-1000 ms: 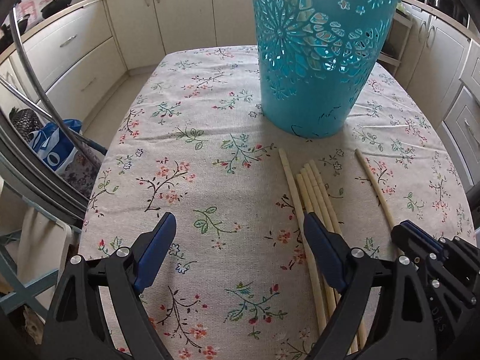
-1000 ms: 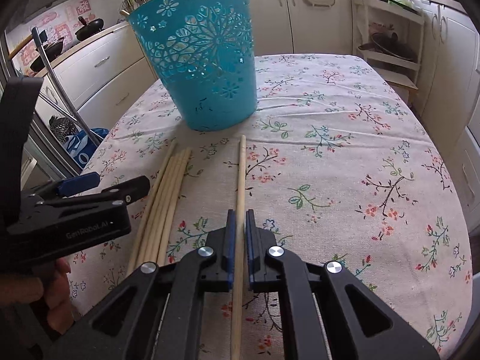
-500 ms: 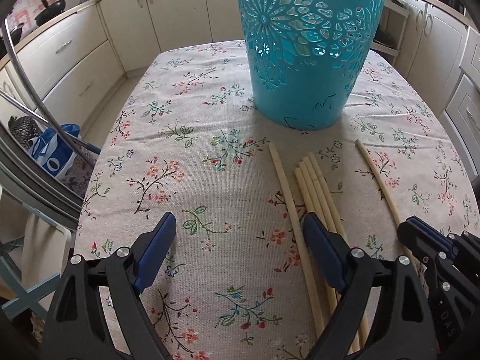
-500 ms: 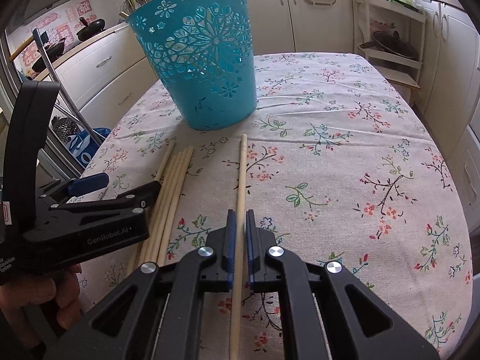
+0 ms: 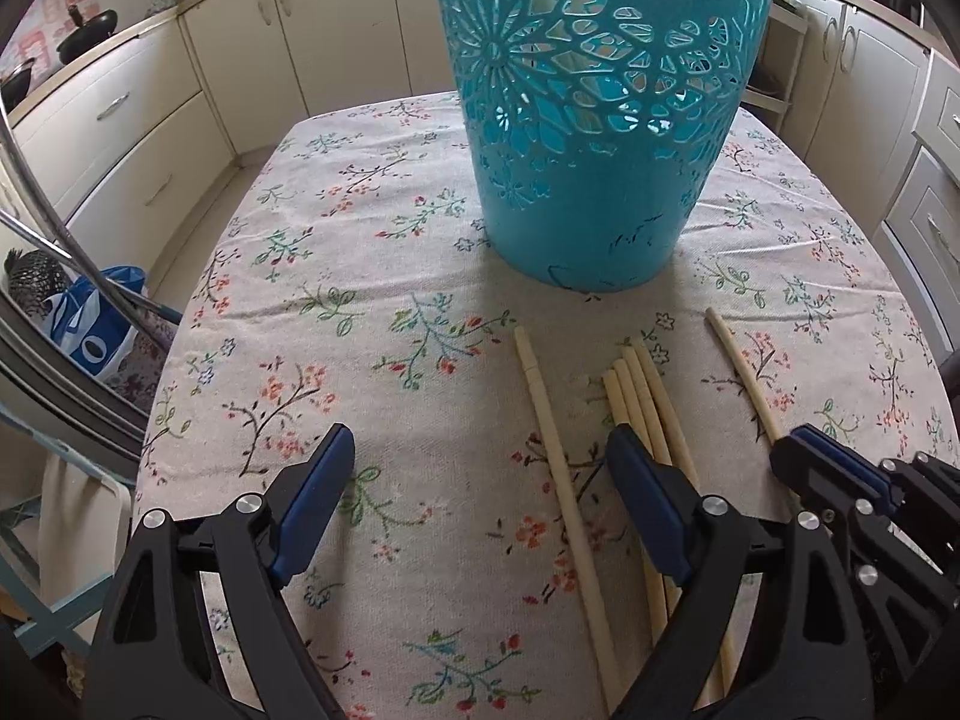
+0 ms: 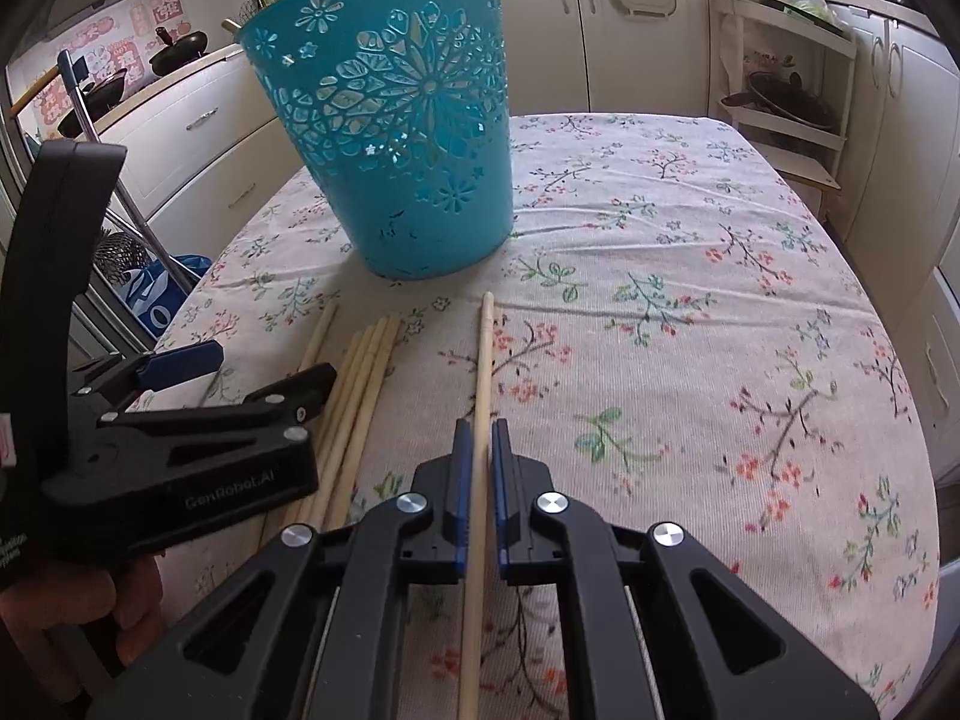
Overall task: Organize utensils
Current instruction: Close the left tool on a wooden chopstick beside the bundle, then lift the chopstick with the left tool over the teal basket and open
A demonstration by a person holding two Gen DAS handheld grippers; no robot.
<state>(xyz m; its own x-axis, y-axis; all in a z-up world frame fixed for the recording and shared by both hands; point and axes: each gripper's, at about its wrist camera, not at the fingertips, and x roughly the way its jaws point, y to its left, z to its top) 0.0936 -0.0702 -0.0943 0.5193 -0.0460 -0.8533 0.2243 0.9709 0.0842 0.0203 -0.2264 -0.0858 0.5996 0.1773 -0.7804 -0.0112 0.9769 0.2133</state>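
On a floral tablecloth (image 5: pixel 336 252), the left gripper (image 5: pixel 474 498) hangs wide open and empty at nine o'clock of loose chopsticks (image 5: pixel 639 402). The right gripper (image 6: pixel 478 450) pinches a single chopstick (image 6: pixel 483 372) low, its tip toward the teal basket (image 6: pixel 408 138) at twelve o'clock; lifted carelessly, it could pivot or catch the basket's wall.

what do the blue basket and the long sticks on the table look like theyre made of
Basket: likely moulded plastic, matte teal, judging by the crisp cut-out flower pattern and thin even wall.
Sticks: probably bamboo or pale wood, unvarnished; they are slim, cream-coloured and dull. The right gripper is shut on one stick.
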